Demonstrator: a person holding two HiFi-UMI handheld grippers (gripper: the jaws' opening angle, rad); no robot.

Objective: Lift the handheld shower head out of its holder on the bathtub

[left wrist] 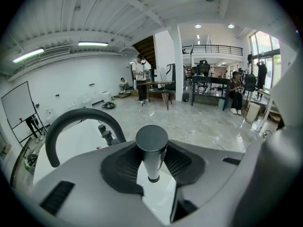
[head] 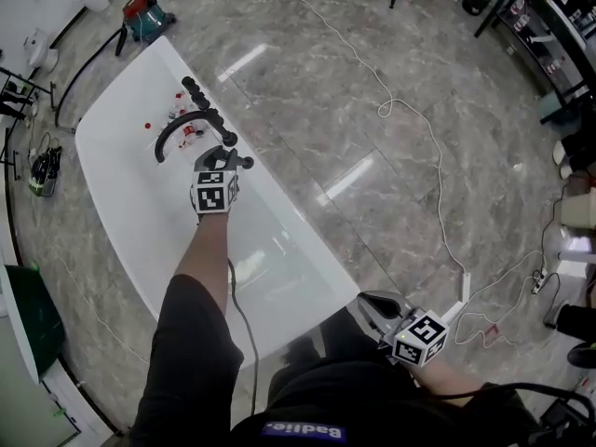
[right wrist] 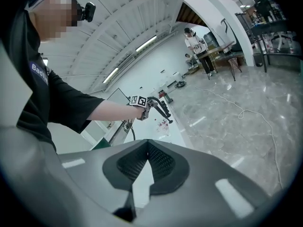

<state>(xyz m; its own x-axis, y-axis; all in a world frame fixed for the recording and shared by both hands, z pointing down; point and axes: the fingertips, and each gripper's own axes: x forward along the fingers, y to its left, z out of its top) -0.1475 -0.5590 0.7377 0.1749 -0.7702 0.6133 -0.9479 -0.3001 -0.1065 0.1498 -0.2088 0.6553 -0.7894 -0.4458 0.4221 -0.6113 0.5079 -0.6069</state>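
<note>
Dark grey and smooth, the shower head is a rigid, round-capped wand standing upright between the jaws of your left gripper, whose pads are clamped on its shaft just below the cap, above the bathtub rim beside the curved faucet. Treat it as stiff, moderately light and probably slippery. Grip the straight shaft, not the cap, and expect drag from a hose below. Whether its lower end is clear of the holder cannot be told. Your right gripper hangs near your body with its jaws together and nothing between them. The bathtub holds only a few small red and white items near the faucet.
</note>
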